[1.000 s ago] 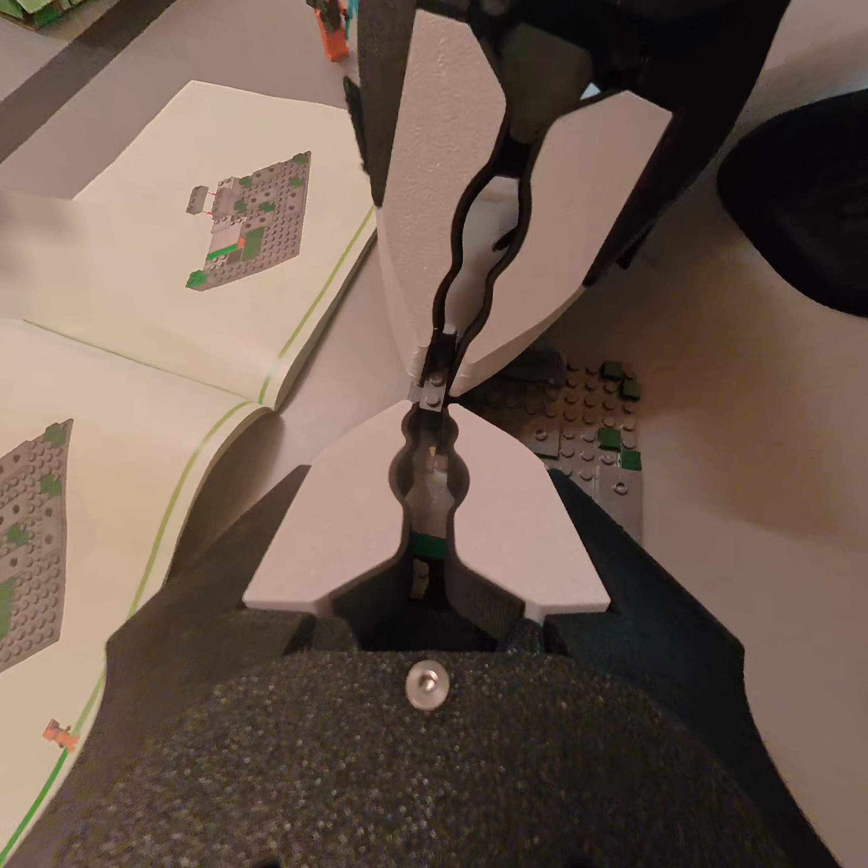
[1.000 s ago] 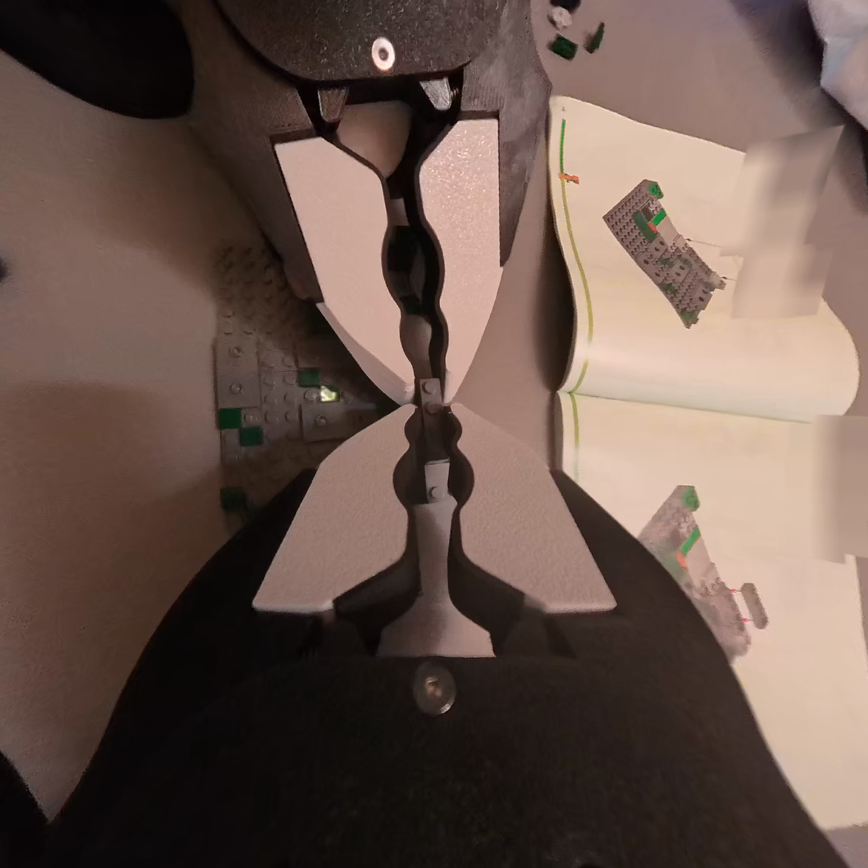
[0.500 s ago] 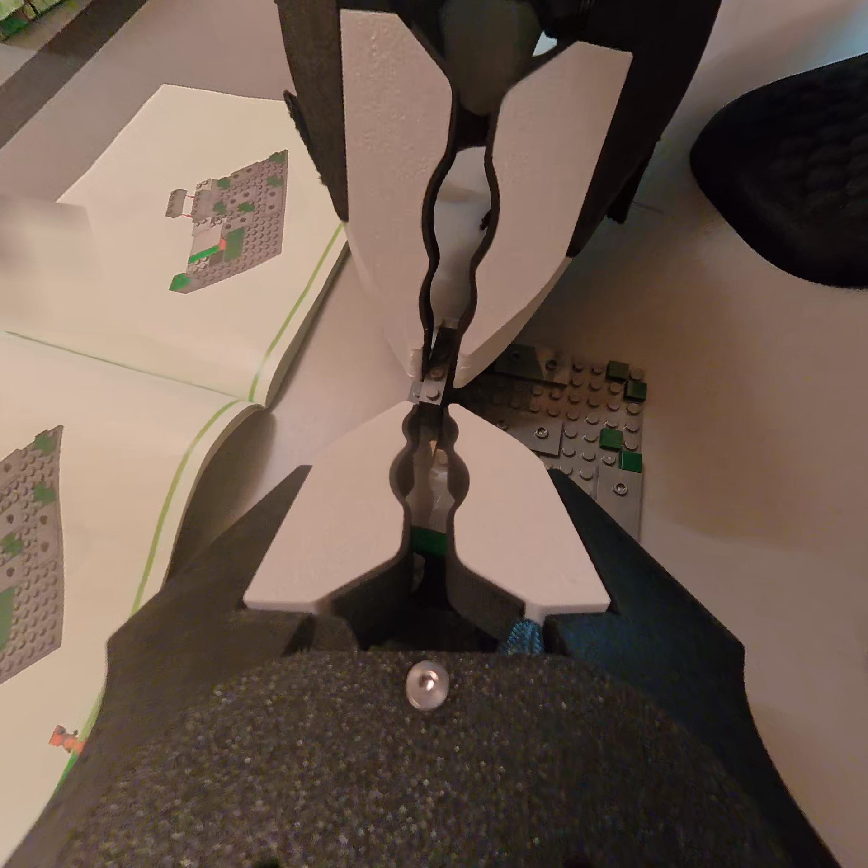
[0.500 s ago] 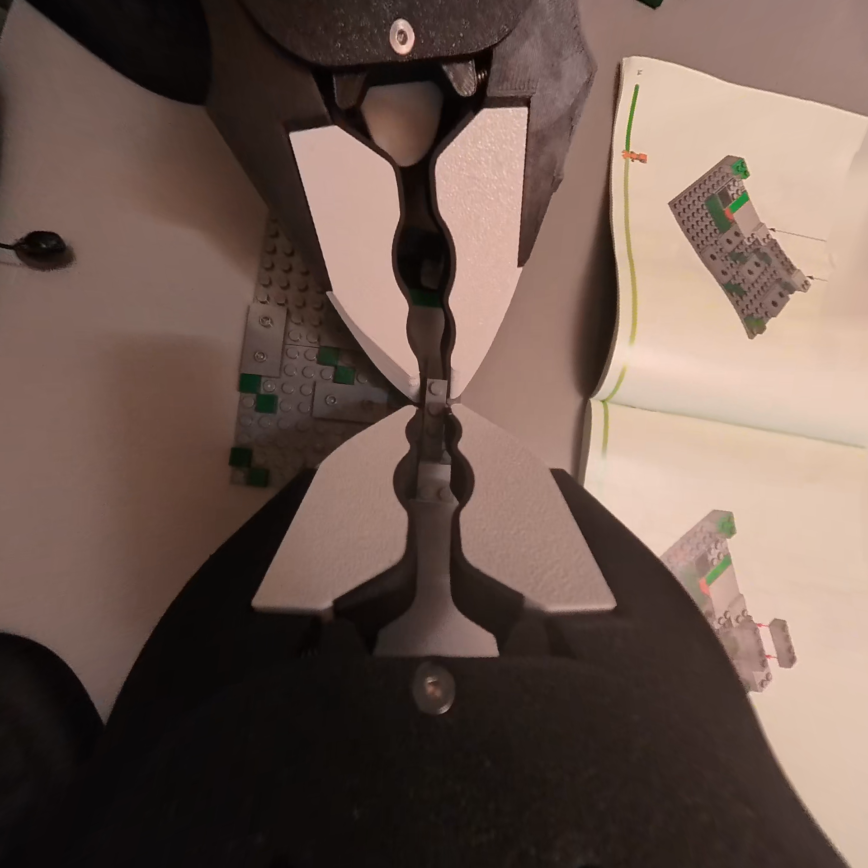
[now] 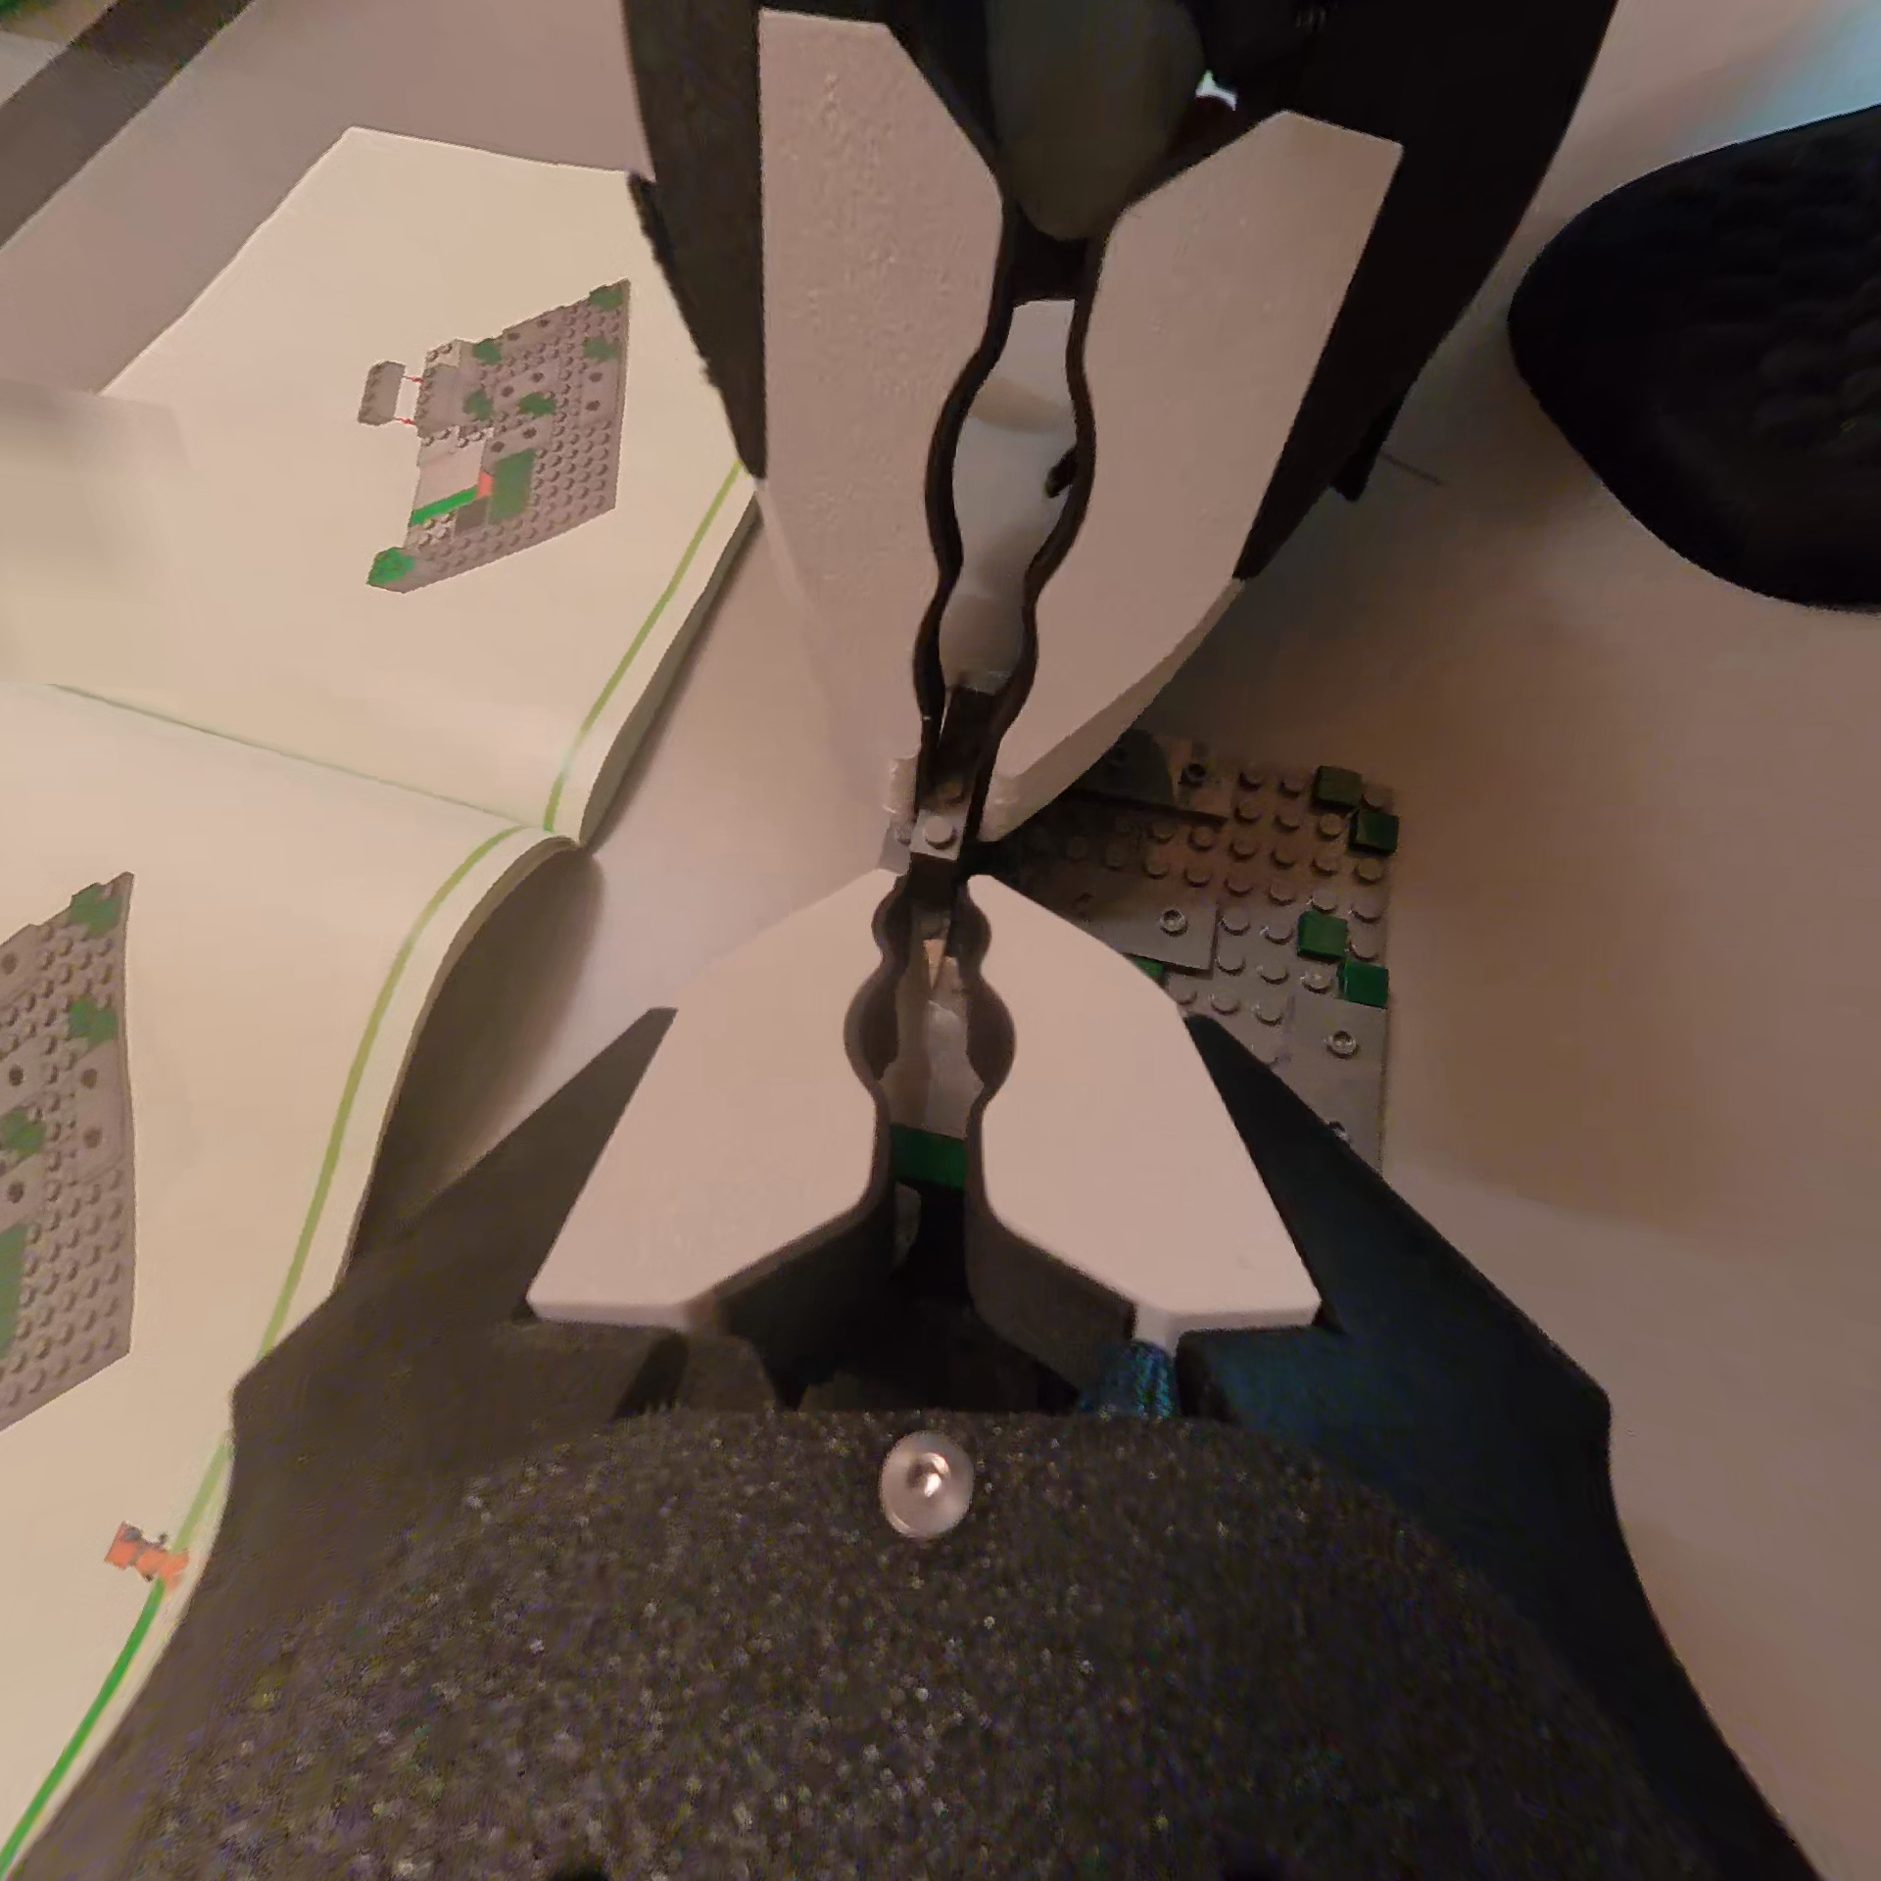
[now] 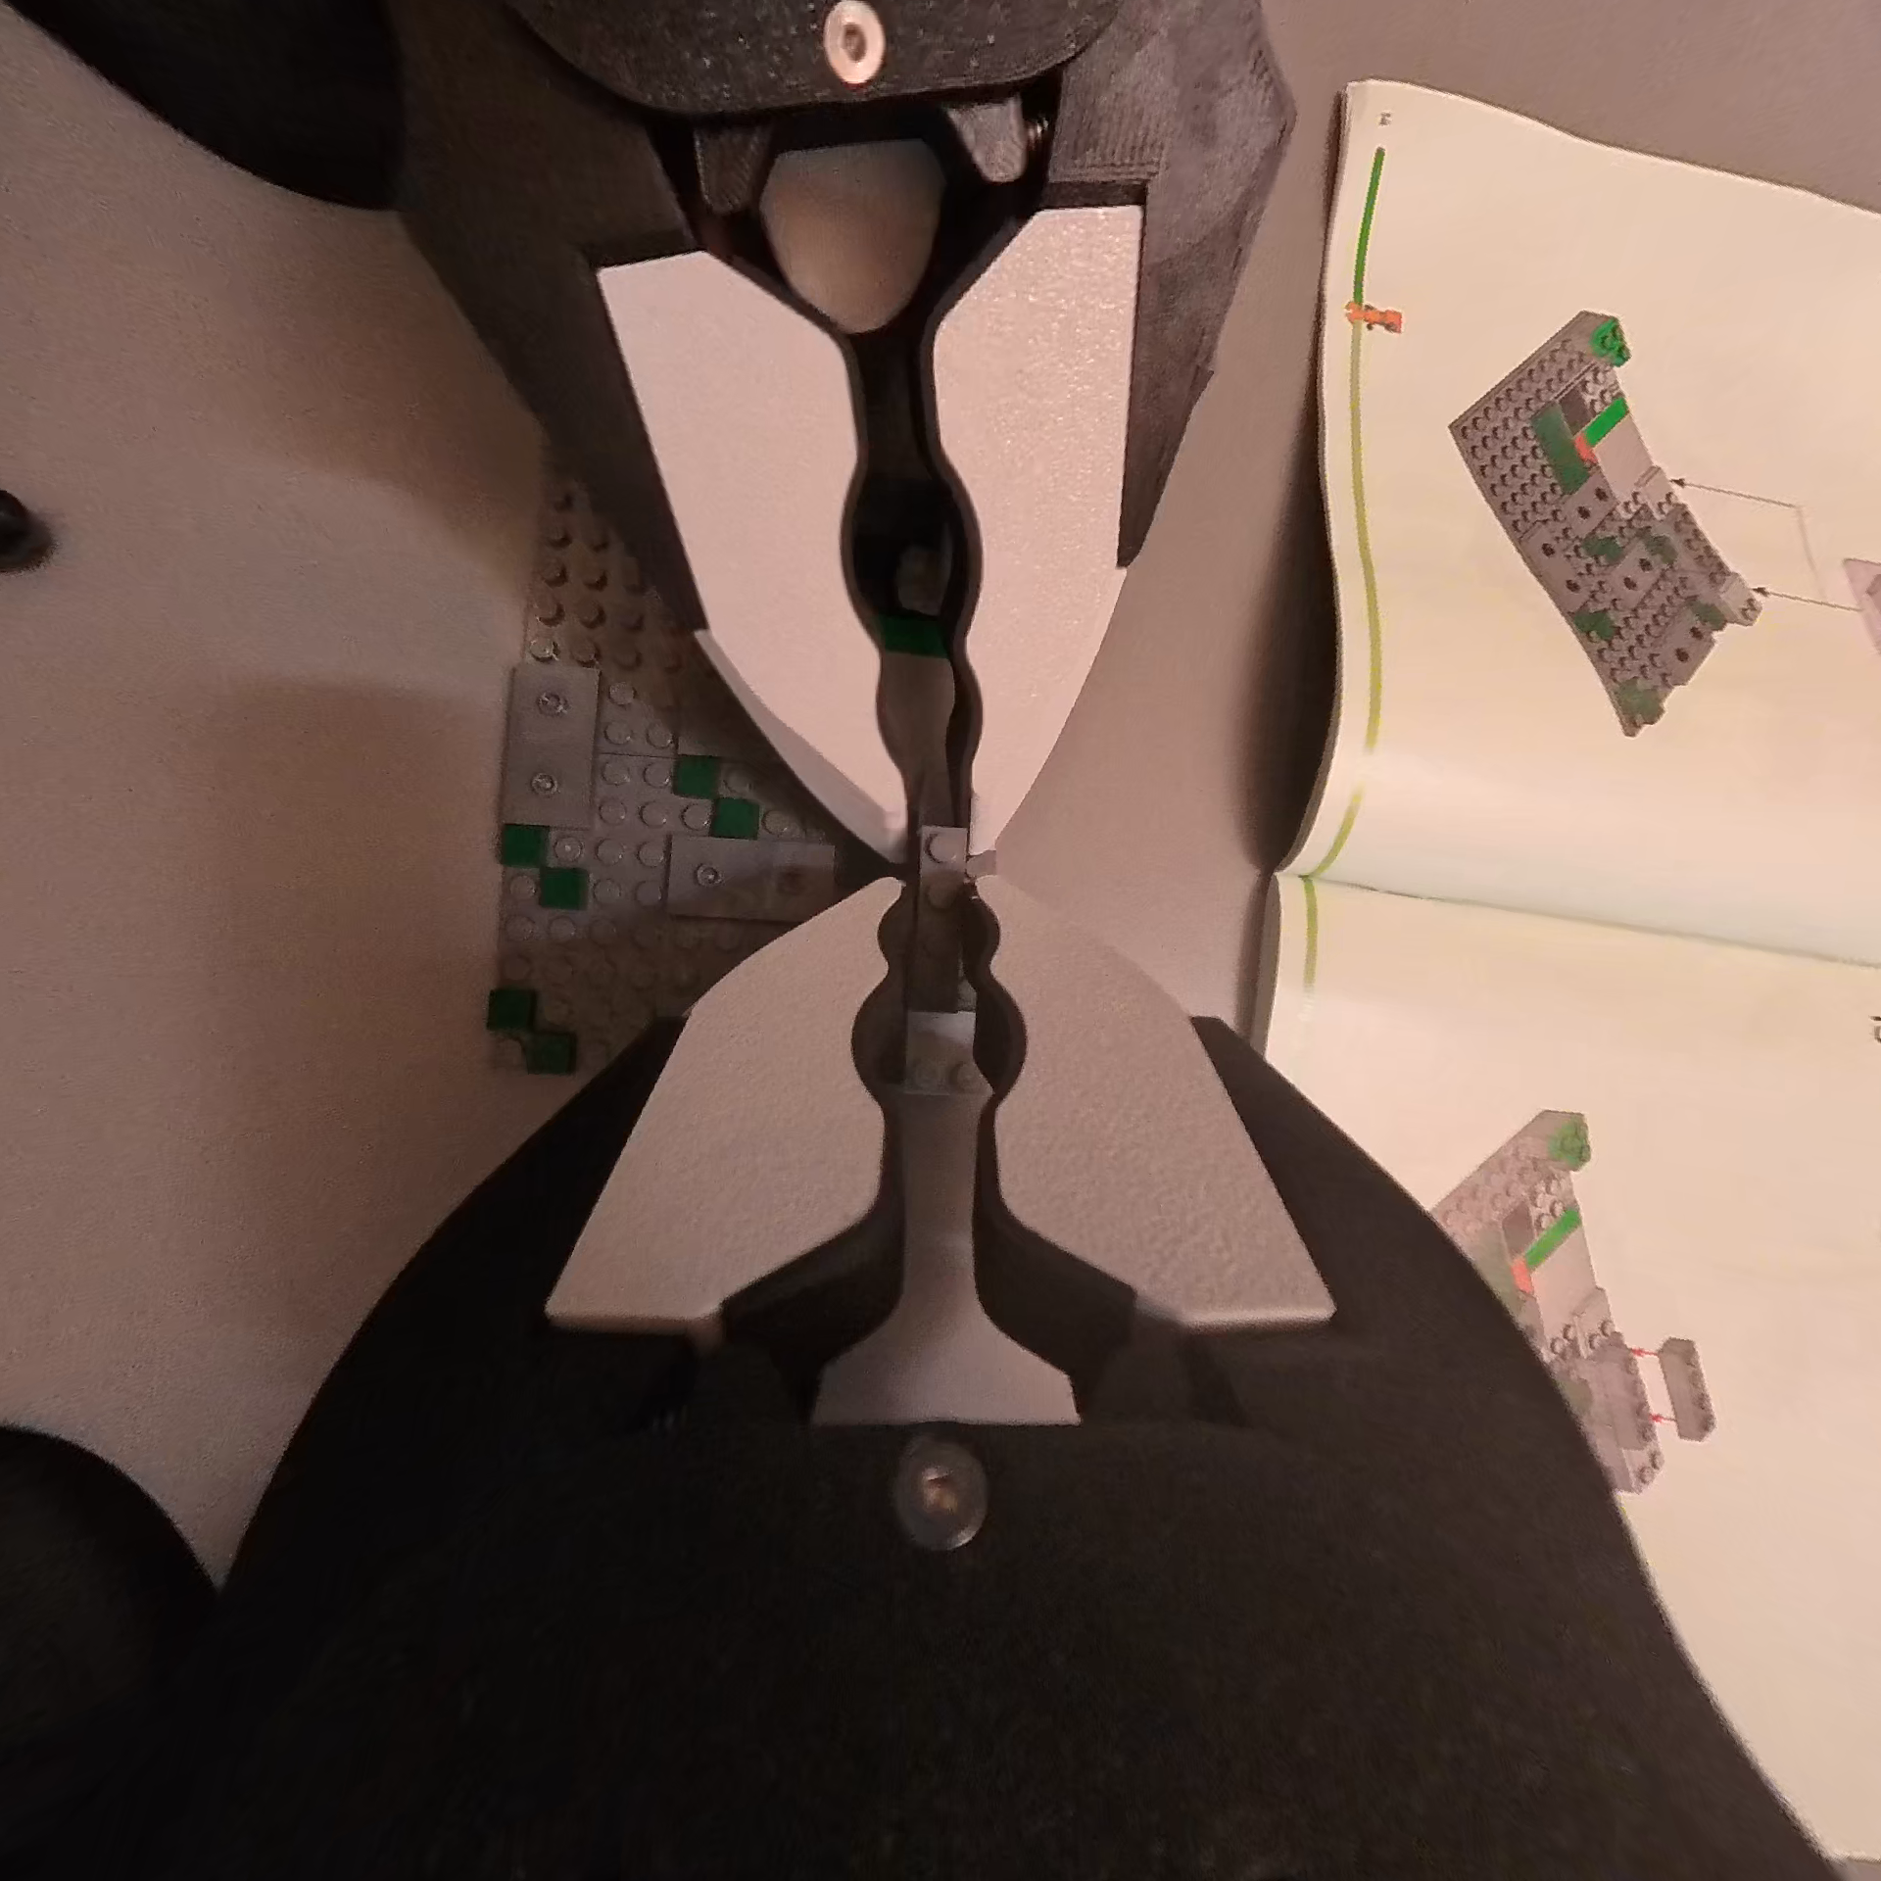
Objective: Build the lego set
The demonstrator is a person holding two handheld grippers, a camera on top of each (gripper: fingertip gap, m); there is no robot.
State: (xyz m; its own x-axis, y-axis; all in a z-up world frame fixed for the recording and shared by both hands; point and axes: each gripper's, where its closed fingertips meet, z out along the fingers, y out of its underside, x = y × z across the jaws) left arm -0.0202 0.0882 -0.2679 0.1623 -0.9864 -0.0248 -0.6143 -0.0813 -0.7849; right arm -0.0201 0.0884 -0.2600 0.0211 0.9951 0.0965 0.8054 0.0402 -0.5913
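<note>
My left gripper (image 5: 931, 891) and right gripper (image 6: 942, 901) meet tip to tip above the table. The left is shut on a grey and green lego piece (image 5: 928, 1150), which also shows in the right wrist view (image 6: 911, 633). The right is shut on a long grey studded plate (image 6: 936, 1064). A small grey studded end (image 5: 938, 835) sits where the tips meet, also seen in the right wrist view (image 6: 942, 847). The grey baseplate (image 5: 1272, 896) with green tiles lies on the table below, partly hidden by the fingers, and shows in the right wrist view (image 6: 601, 814).
An open instruction booklet (image 5: 336, 631) lies beside the baseplate, on the right in the right wrist view (image 6: 1588, 763). A black rounded object (image 5: 1720, 387) sits at the far right of the left wrist view. A small black thing (image 6: 15, 539) lies at the left edge. Both grippers' tips are close together, under 4 cm apart. The black rounded object (image 5: 1720, 387) is about equally far from each gripper, around 20 cm.
The grippers stay tip to tip on their pieces. The right gripper has swung from tilted into line with the left. Both views have shifted, and more of the baseplate shows.
</note>
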